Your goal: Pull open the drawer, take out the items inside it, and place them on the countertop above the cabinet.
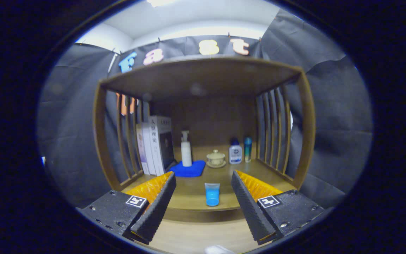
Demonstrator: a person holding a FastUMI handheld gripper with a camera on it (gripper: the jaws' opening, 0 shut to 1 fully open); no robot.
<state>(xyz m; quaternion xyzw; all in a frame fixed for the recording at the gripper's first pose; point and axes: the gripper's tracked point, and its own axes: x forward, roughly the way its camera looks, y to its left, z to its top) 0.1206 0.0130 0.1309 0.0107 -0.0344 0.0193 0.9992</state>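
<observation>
Black ribbed tongs (203, 206) stand wide apart and empty, hovering over the near part of the wooden bench (192, 192). Between them, just ahead of the tips, a blue tube (212, 194) stands on its cap near the bench's front edge; I judge it already lifted out and set down. A white scrap (217, 249) shows below the tongs, too little to identify. Beyond sit a blue cloth (189, 168), pump bottle (186, 149), lidded cup (216, 157), two small bottles (235, 152) and books (155, 144). Whether the drawer holds more cannot be told.

Blue tube (212, 194), blue cloth (189, 168), white pump bottle (186, 151), black ribbed fingers (160, 203)
</observation>
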